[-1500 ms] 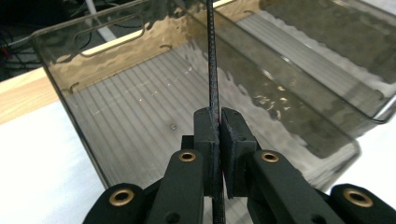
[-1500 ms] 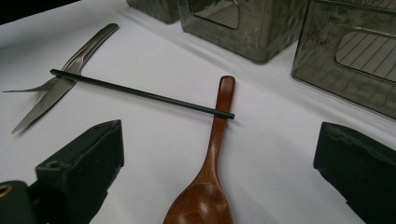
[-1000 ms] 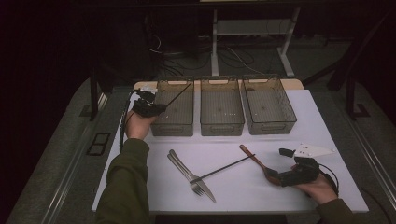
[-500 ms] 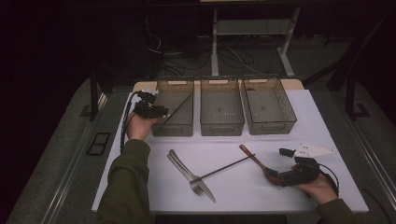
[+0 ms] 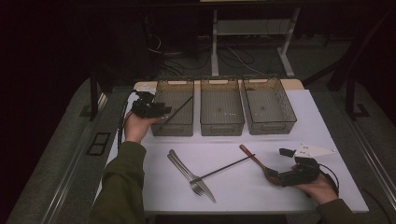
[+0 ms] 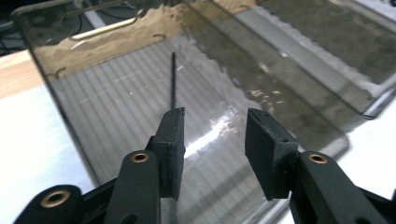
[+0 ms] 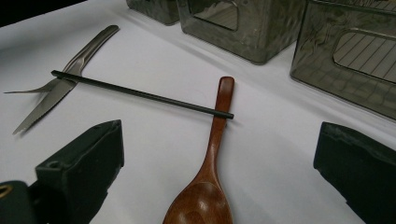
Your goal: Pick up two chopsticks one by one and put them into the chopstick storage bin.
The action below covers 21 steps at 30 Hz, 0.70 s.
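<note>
My left gripper (image 5: 163, 111) hovers at the near left corner of the left bin (image 5: 173, 129). A thin black chopstick (image 5: 180, 107) slants from it into that bin. In the left gripper view the jaws (image 6: 215, 135) have just been opening, and the chopstick (image 6: 173, 79) runs behind the left pad with nothing pressed between the pads. My right gripper (image 5: 276, 178) rests low at the table's right front, open. The bowl of a wooden spoon (image 7: 212, 149) lies between its wide jaws (image 7: 222, 137). A second black chopstick (image 7: 140, 93) lies across the spoon's handle.
Three clear plastic bins stand in a row at the back: left, middle (image 5: 222, 127) and right (image 5: 272, 126). A fork and a knife (image 5: 187, 174) lie side by side on the white table (image 5: 140, 158), under the loose chopstick's (image 5: 224, 168) left end. A white card (image 5: 314, 150) sits beside my right hand.
The left gripper's jaws have parted from the chopstick, which stays slanted in the left bin. The right hand and the cutlery have not moved.
</note>
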Each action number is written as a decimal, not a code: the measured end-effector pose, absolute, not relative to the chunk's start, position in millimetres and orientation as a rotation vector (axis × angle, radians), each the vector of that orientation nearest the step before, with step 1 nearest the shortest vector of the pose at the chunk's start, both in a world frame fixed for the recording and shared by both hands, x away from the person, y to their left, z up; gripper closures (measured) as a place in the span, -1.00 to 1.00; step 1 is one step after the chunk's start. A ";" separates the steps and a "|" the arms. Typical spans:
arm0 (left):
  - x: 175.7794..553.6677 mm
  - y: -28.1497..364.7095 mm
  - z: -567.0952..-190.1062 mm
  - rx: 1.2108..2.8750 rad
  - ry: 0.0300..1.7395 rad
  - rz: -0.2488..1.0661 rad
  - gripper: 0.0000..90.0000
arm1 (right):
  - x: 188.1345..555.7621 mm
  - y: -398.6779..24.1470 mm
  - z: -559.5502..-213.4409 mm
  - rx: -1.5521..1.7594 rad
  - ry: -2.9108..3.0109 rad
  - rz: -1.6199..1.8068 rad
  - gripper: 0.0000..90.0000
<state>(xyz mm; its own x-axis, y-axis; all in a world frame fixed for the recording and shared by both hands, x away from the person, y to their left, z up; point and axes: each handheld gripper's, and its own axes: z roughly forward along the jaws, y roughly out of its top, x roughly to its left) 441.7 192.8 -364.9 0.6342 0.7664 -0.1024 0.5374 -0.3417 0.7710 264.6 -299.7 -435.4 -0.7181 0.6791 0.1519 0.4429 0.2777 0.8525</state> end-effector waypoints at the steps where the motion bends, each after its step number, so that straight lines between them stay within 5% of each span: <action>1: 438.4 190.9 -362.9 2.029 1.007 0.354 0.21 | 264.6 -299.6 -435.5 1.036 2.306 1.415 -0.97; 21: 377.0 151.1 -351.6 2.032 0.740 0.272 -0.09 | 264.0 -299.0 -435.3 1.038 2.305 1.413 -0.97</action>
